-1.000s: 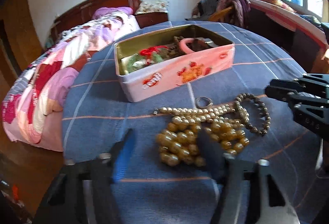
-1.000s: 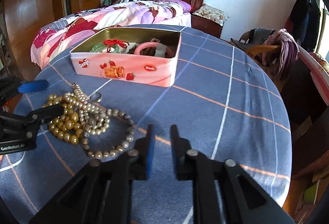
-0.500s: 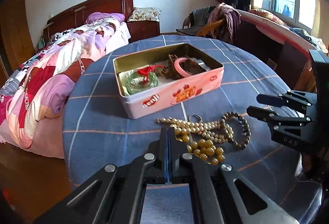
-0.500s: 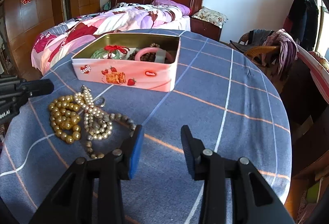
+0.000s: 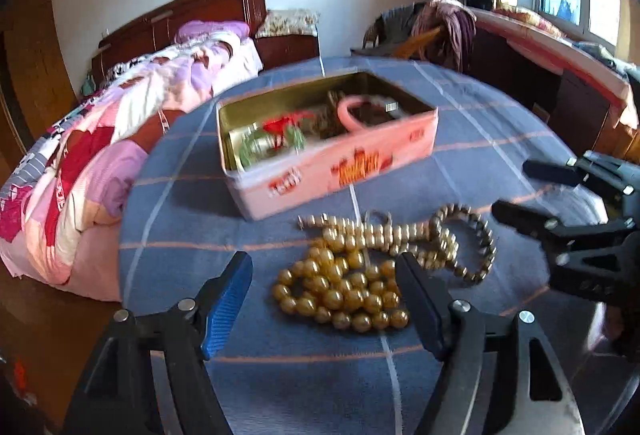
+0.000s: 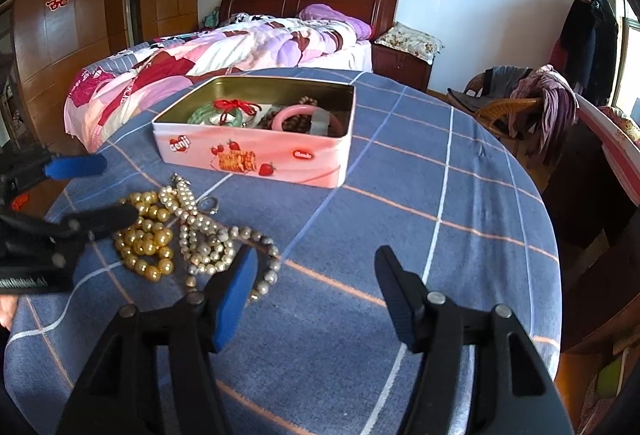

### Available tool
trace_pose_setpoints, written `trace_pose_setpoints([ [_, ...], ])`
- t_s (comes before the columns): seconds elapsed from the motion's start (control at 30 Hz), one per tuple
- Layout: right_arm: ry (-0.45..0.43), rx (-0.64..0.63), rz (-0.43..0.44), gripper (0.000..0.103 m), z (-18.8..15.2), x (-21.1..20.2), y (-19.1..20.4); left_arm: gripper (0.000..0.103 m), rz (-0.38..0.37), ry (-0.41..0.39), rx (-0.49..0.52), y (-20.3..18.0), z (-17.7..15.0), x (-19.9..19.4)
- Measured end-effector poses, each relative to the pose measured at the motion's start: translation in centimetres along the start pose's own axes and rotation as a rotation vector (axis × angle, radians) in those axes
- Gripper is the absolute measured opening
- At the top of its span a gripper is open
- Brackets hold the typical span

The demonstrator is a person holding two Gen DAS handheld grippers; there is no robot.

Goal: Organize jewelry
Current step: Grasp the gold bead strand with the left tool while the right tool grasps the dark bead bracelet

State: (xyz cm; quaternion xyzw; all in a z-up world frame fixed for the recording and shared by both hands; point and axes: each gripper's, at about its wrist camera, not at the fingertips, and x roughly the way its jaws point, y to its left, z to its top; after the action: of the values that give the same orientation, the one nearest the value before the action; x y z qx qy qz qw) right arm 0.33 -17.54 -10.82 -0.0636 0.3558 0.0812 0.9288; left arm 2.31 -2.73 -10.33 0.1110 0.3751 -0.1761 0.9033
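Observation:
A pile of gold beads lies on the blue checked tablecloth, with a pearl strand, a small ring and a grey bead bracelet beside it. My left gripper hovers over the near side of the gold beads, jaws opening, pads touching nothing. My right gripper hangs over bare cloth to the right of the bracelet, jaws opening and empty. Behind stands the open pink tin holding a green bangle with red ribbon, a pink bangle and brown beads.
The round table drops off on all sides. A bed with a pink quilt stands behind and left. A wicker chair draped with clothes and a dark desk are at the right.
The left gripper went from partly open to fully shut, then spread wide. The right gripper widened step by step from nearly shut. The jewelry and the tin have not moved on the cloth.

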Motion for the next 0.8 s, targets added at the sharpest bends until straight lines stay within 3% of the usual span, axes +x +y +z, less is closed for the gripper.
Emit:
trace_pose_setpoints([
  [0.1,0.006,-0.008,-0.003,0.068,-0.2,0.2,0.3,0.069,-0.031,0.023,-0.028,0.2,-0.7,1.5],
  [0.3,0.014,-0.028,-0.006,0.068,-0.3,0.4,0.7,0.023,-0.077,0.031,-0.044,0.6,-0.9,2.1],
  [0.57,0.012,-0.006,-0.001,0.068,-0.4,0.4,0.2,0.021,-0.092,-0.012,-0.073,1.8,0.1,0.1],
  [0.73,0.017,-0.013,0.011,0.068,-0.1,0.4,0.3,0.021,-0.080,-0.079,-0.074,2.5,1.5,-2.4],
  [0.8,0.023,-0.023,0.023,0.060,0.1,0.6,0.6,0.021,-0.055,-0.097,-0.057,2.6,1.8,-2.8],
])
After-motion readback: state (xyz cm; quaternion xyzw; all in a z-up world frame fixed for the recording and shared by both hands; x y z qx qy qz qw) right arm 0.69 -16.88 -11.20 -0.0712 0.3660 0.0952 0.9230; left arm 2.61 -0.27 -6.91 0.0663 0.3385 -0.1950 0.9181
